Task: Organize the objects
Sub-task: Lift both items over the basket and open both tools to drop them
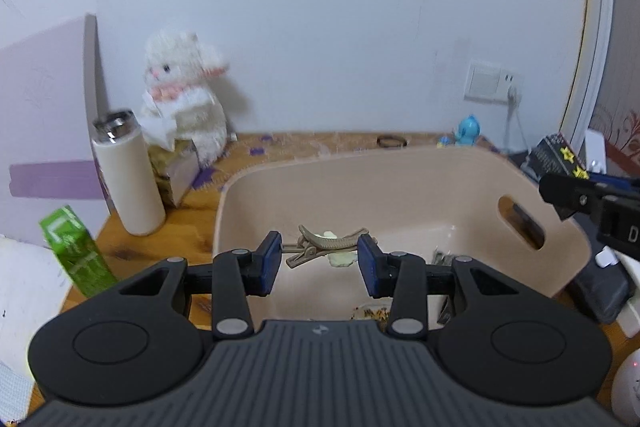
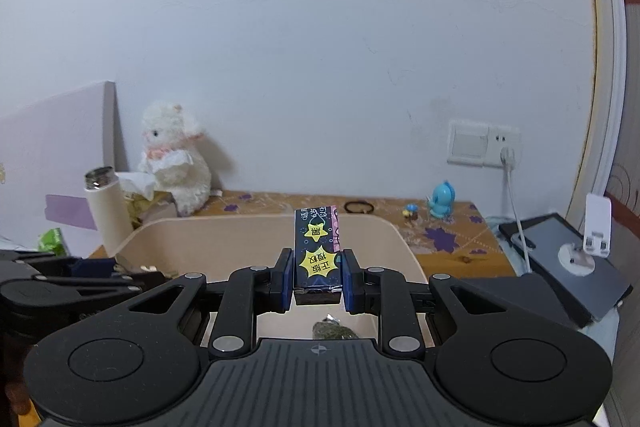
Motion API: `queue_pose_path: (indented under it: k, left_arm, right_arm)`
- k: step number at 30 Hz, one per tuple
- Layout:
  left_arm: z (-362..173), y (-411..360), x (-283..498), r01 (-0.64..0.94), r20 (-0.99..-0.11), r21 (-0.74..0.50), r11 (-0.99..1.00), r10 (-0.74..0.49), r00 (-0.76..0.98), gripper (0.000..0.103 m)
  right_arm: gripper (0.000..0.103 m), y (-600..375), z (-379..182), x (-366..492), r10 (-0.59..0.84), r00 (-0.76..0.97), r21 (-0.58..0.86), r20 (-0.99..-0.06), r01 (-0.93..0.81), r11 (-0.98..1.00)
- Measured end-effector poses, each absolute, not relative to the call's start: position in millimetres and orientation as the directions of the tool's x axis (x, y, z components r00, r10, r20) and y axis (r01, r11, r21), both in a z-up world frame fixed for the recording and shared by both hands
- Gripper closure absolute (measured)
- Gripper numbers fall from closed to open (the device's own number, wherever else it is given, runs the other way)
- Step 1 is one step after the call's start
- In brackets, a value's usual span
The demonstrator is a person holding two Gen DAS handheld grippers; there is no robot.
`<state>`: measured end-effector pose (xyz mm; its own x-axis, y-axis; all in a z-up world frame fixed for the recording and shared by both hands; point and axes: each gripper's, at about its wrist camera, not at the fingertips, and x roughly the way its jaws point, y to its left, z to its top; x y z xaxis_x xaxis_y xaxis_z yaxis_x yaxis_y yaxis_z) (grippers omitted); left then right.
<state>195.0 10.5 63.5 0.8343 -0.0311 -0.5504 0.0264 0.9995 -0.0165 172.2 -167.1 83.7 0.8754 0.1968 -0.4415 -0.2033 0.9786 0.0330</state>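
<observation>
A beige plastic bin (image 1: pixel 400 167) with a handle slot sits on the wooden table. My left gripper (image 1: pixel 319 259) is open over the bin; a tan hair clip (image 1: pixel 326 247) and a pale yellow piece lie between and below its fingers. My right gripper (image 2: pixel 315 279) is shut on a dark box (image 2: pixel 317 251) with yellow star stickers, held upright above the bin (image 2: pixel 384 227). That box also shows at the right in the left wrist view (image 1: pixel 554 157). A dark foil-wrapped item (image 2: pixel 334 329) lies in the bin below the right gripper.
A white plush rabbit (image 1: pixel 184 87), a cream bottle (image 1: pixel 128 179), a tissue box (image 1: pixel 176 167) and a green carton (image 1: pixel 76 251) stand at the left. A black hair tie (image 1: pixel 392 141) and a blue toy (image 1: pixel 466 131) lie at the back. A tablet (image 2: pixel 568 259) with a white stand is at the right.
</observation>
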Motion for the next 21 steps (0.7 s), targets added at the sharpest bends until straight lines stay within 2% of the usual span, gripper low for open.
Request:
queue_pose_path:
  k: [5,8,11,14,15,16,17,19,21]
  left_arm:
    - [39,3,216,0.026,-0.618,-0.013,1.000,-0.029,0.786,0.059]
    - [30,-5,223,0.036,-0.630,0.047,0.998,0.002,0.776,0.059]
    - [25,-7,227,0.059,-0.660,0.013,0.998,-0.035,0.751,0.059]
    - [24,-10,228,0.064,-0.662,0.030,0.997,-0.028,0.749,0.058]
    - [24,-10,227,0.066,-0.662,0.037,0.997,-0.025,0.749,0.058]
    - [25,-10,226,0.064,-0.662,0.038,0.997,-0.023,0.749,0.058]
    - [27,-9,225,0.063,-0.662,0.036,0.997,-0.024,0.749,0.056]
    - [31,-7,221,0.068,-0.659,0.022,0.997,-0.037,0.751,0.044]
    - [37,-7,216,0.073,-0.649,0.017,0.997,-0.045,0.759,0.033]
  right_arm:
    - [0.082,-165,65,189,0.173,0.858,0.035,-0.484,-0.178,0.983]
    - [0.082,-160,56,198,0.174,0.841,0.028,-0.513,-0.186,0.982]
    - [0.082,-153,51,202,0.166,0.831,0.001,-0.532,-0.196,0.981]
    - [0.081,-151,48,204,0.164,0.822,-0.009,-0.545,-0.201,0.979]
    - [0.078,-150,47,204,0.167,0.818,-0.008,-0.551,-0.206,0.979]
    - [0.069,-150,47,204,0.168,0.815,-0.009,-0.554,-0.208,0.978]
    - [0.065,-150,48,203,0.171,0.816,-0.008,-0.552,-0.210,0.978]
    - [0.059,-151,51,200,0.182,0.820,0.000,-0.542,-0.216,0.976]
    - [0.057,-153,56,194,0.182,0.828,0.000,-0.530,-0.215,0.977]
